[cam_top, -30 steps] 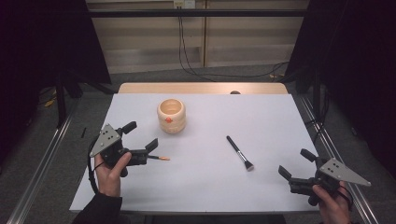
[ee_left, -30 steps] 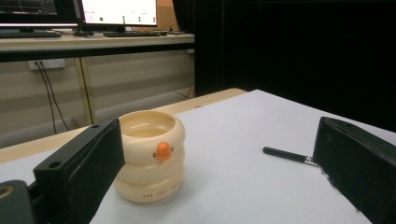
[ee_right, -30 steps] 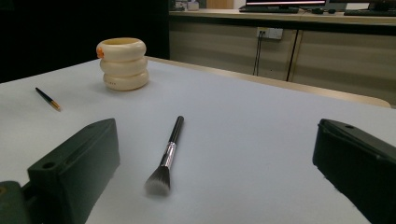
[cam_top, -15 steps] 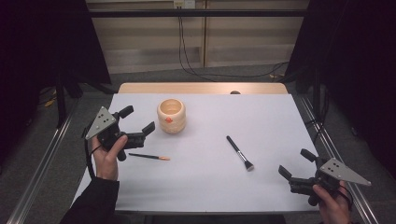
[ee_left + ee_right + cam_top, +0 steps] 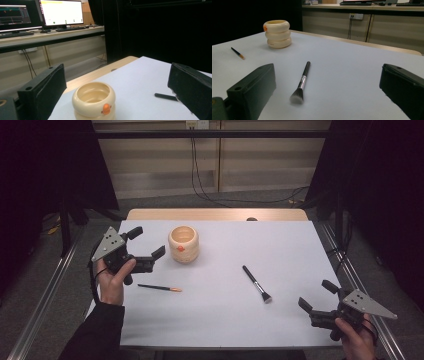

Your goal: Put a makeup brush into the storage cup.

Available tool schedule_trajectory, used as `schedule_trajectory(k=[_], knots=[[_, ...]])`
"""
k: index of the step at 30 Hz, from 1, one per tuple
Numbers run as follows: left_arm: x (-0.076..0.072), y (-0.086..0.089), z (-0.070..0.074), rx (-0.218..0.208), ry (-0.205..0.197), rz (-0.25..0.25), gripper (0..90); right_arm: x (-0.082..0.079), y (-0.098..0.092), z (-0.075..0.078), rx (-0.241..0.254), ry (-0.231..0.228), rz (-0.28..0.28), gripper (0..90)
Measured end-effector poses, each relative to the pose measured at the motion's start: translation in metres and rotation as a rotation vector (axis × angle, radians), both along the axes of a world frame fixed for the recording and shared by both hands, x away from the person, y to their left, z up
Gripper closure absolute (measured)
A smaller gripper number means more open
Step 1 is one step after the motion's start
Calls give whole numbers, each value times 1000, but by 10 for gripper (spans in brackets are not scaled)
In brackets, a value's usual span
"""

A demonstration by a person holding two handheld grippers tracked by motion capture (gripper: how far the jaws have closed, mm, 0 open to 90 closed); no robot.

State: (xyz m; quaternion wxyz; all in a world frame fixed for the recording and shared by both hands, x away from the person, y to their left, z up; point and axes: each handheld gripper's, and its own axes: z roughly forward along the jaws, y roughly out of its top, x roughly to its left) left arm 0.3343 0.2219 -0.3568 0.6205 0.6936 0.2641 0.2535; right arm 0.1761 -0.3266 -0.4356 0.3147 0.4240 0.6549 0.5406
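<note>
High view: the left gripper (image 5: 146,252), held in the person's left hand (image 5: 112,280), is raised beside the cream ringed holder (image 5: 183,244), its jaws spread apart and empty. A thin brush with an orange tip (image 5: 160,288) lies flat on the white table cover (image 5: 280,250), just in front of that hand. A makeup brush (image 5: 257,284) lies flat near the middle, well apart from the holder. The right gripper (image 5: 316,304) rests low at the near right corner, jaws likewise spread and empty.

Left gripper view: the holder (image 5: 94,102) stands upright between the two black jaws, close ahead, its hollow visibly empty and an orange knob on its front. The dark handle of the makeup brush (image 5: 165,96) shows beyond it.

Right gripper view: the makeup brush (image 5: 301,83) lies between the open jaws, bristles toward the camera; the holder (image 5: 277,34) and the thin brush (image 5: 237,53) stand farther off.

Progress, as a judgement: if the work is to stand both brushes in the holder, nothing is yet done; both brushes remain on the table, neither is gripped, and both pick-ups and placements are left
</note>
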Motion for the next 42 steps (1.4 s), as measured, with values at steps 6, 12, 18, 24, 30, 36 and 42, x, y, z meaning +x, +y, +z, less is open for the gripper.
schedule_trajectory(k=[6, 12, 18, 24, 30, 36, 42], knots=[[7, 8, -2, -12, 8, 5, 12, 1, 0, -1, -6, 0, 2, 0], [10, 17, -4, 11, 11, 15, 8, 1, 0, -1, -4, 3, 1, 0], [17, 25, -8, 54, 60, 24, 5, 1, 0, -1, -3, 9, 3, 0], [20, 19, -7, 121, 104, -34, 10, 1, 0, -1, -4, 14, 9, 0], [22, 13, -8, 211, 139, -67, 11, 1, 0, -1, -1, 20, 6, 0], [22, 7, -8, 310, 172, -101, 49, 2, 0, -1, -10, 25, 11, 0], [24, 1, -9, 363, 251, -130, 45, 2, 0, -2, -10, 27, 18, 0]])
